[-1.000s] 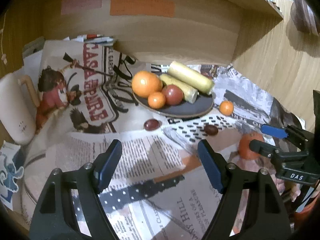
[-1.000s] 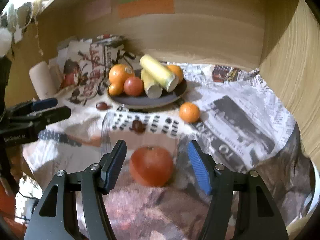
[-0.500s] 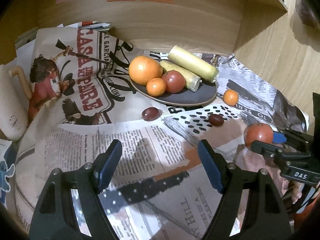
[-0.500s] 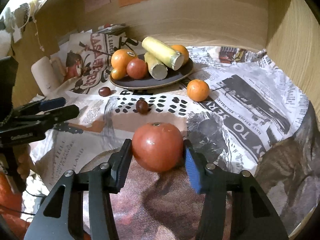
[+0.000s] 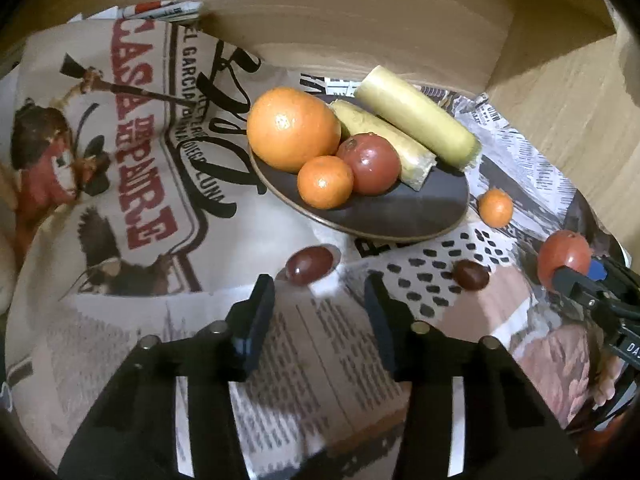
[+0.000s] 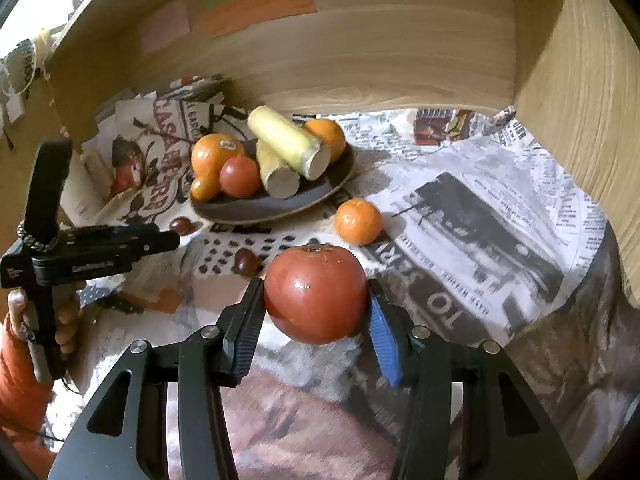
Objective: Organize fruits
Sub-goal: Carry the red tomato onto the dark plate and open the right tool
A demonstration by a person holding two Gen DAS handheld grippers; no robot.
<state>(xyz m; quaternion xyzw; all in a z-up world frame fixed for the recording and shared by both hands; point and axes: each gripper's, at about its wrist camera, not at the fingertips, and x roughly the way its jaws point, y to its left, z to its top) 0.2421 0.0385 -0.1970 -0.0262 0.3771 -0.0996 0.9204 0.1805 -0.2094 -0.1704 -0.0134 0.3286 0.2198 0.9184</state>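
My right gripper [image 6: 316, 300] is shut on a large red tomato [image 6: 315, 293] and holds it above the newspaper; the tomato also shows in the left wrist view [image 5: 564, 258]. A dark plate [image 5: 420, 212] holds a big orange [image 5: 293, 128], a small orange [image 5: 325, 181], a red tomato [image 5: 369, 163] and two pale yellow cylinders [image 5: 416, 120]. My left gripper [image 5: 320, 298] is open, just short of a dark grape [image 5: 310, 265]. A second grape [image 5: 471, 274] and a loose small orange [image 5: 496, 207] lie on the paper.
Newspaper sheets [image 6: 480, 208] cover the surface. Wooden walls [image 6: 400, 40] close the back and right side. The left gripper and the hand holding it show at the left of the right wrist view [image 6: 92, 246].
My right gripper closed on the big tomato and lifted it off the paper. My left gripper moved forward toward the near grape and its jaws narrowed.
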